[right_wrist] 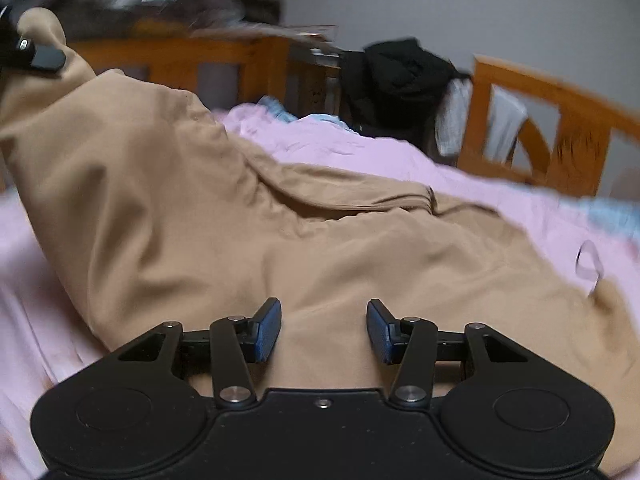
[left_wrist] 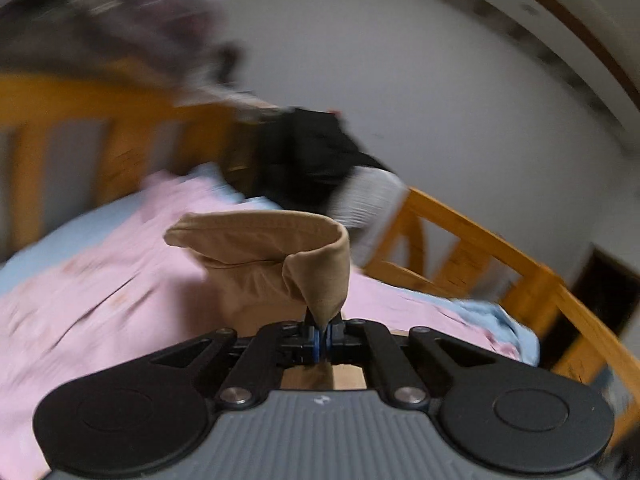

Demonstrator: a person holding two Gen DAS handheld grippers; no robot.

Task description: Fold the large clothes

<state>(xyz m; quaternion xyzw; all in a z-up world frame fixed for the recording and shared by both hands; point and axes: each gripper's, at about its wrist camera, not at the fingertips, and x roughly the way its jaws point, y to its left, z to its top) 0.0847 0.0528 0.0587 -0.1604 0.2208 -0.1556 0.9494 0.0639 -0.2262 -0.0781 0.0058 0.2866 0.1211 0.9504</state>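
Now | left gripper (left_wrist: 323,330) clamped on tan garment (right_wrist: 280,220) edge | right gripper (right_wrist: 324,330) half-open, empty | background blurred

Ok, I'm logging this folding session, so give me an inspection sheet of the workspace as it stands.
Surface: bed covered by a rumpled pink sheet, light blue bedding at its edges.
Job's things: tan garment spread on the sheet, one edge lifted.
Clutter: black clothing and a grey-white cloth over the wooden bed frame.
Grippers: left claw shut on a fold of the tan garment; right claw open over it, nothing pinched.
Cables: nothing seen.
Surroundings: plain grey wall; blurred items at upper left.
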